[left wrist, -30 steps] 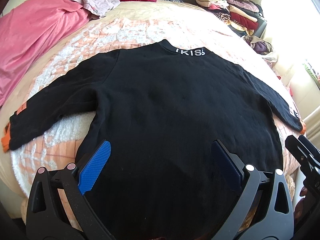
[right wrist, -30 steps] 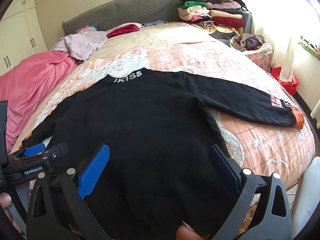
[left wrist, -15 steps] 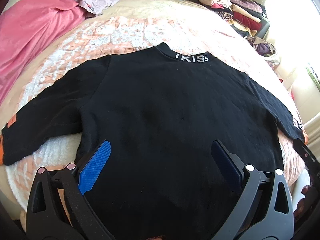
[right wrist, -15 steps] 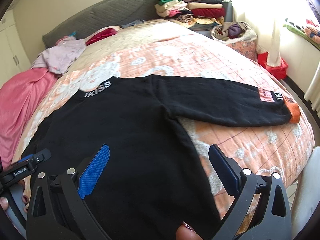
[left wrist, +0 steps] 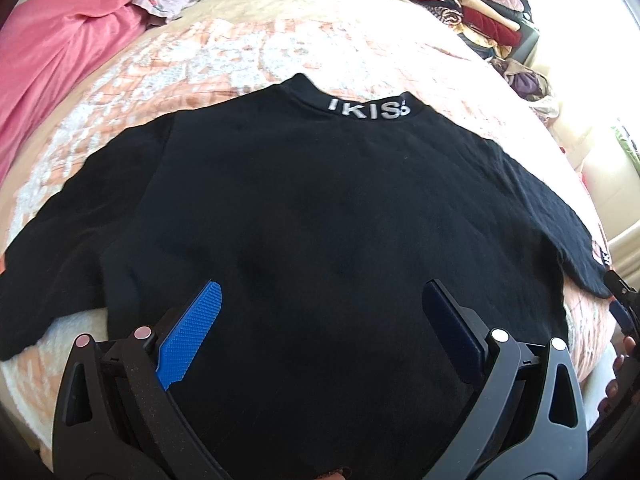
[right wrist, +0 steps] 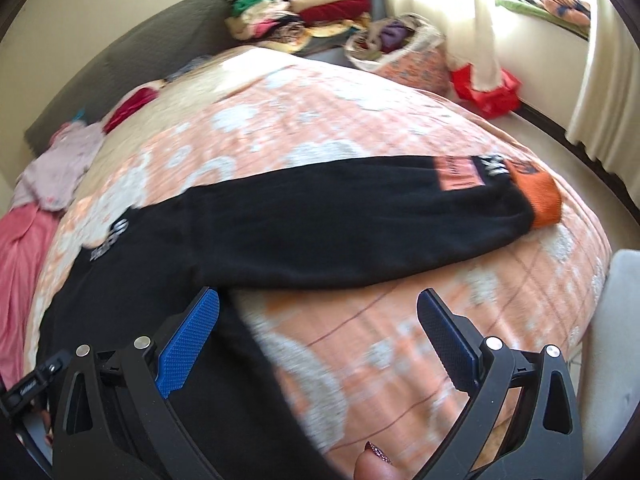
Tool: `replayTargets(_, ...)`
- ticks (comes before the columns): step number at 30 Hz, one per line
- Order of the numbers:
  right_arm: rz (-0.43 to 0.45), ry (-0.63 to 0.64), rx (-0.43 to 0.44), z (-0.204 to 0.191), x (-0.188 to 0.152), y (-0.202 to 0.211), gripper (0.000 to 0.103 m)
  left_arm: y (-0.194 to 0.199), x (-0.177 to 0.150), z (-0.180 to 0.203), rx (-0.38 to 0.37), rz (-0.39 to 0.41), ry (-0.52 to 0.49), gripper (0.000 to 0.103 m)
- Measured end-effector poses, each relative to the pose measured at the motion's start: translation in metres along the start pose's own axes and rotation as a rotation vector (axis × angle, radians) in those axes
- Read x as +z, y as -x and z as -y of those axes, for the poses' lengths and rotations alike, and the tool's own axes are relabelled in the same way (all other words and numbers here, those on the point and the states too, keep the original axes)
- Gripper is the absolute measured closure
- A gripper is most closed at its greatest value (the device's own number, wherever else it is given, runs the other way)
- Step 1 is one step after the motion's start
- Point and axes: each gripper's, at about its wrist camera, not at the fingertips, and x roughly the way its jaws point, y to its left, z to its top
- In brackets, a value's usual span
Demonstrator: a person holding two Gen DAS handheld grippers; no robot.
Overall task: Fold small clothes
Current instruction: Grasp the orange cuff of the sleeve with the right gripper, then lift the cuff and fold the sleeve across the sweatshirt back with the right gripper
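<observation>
The left gripper (left wrist: 320, 320) hangs over the lower body of the black sweatshirt (left wrist: 320, 208) with its jaws spread wide and nothing between them. The right gripper (right wrist: 316, 328) is likewise wide open and empty, its left finger (right wrist: 188, 340) above the sweatshirt's side edge and its right finger above the peach quilt (right wrist: 400, 340). The sweatshirt lies flat and spread on the quilt, collar lettering (left wrist: 368, 110) at 12 o'clock in the left wrist view. In the right wrist view its sleeve (right wrist: 360, 220) runs toward 2 o'clock, ending in an orange cuff (right wrist: 540, 196). Farther out, folded clothes (right wrist: 304, 12) are stacked at 12 o'clock, a pink blanket (left wrist: 52, 68) at 10 o'clock.
</observation>
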Motion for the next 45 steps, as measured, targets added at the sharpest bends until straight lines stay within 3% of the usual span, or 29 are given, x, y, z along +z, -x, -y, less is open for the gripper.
replayTargets(9,-0.029,-0.198,-0.096,0.062,0.020,-0.033,0.004,-0.012,0.023,0.011,0.001,0.014,-0.007,0.008)
replayTargets(16,-0.034,-0.323,-0.107,0.104,0.029,-0.053,0.004,-0.019,0.039,0.018,-0.010,0.029,-0.006,0.008)
replayTargets(27,0.070,-0.411,-0.081,0.131,0.049,-0.070,0.005,-0.036,0.050,0.030,-0.012,0.027,-0.013,0.008)
replayTargets(29,0.084,-0.417,-0.075,0.133,0.052,-0.070,0.013,-0.036,0.052,0.029,-0.018,0.031,-0.006,0.008)
replayTargets(31,0.101,-0.419,-0.080,0.135,0.054,-0.071,0.040,-0.035,0.053,0.028,-0.028,0.036,0.007,0.008)
replayTargets(34,0.116,-0.440,-0.025,0.141,0.054,-0.072,0.069,-0.032,0.054,0.028,-0.043,0.050,0.015,0.008)
replayTargets(37,0.147,-0.429,0.029,0.136,0.053,-0.065,0.081,-0.028,0.052,0.029,-0.050,0.059,0.012,0.008)
replayTargets(45,0.208,-0.358,0.156,0.097,0.054,-0.032,0.085,-0.015,0.049,0.025,-0.068,0.078,0.021,0.008)
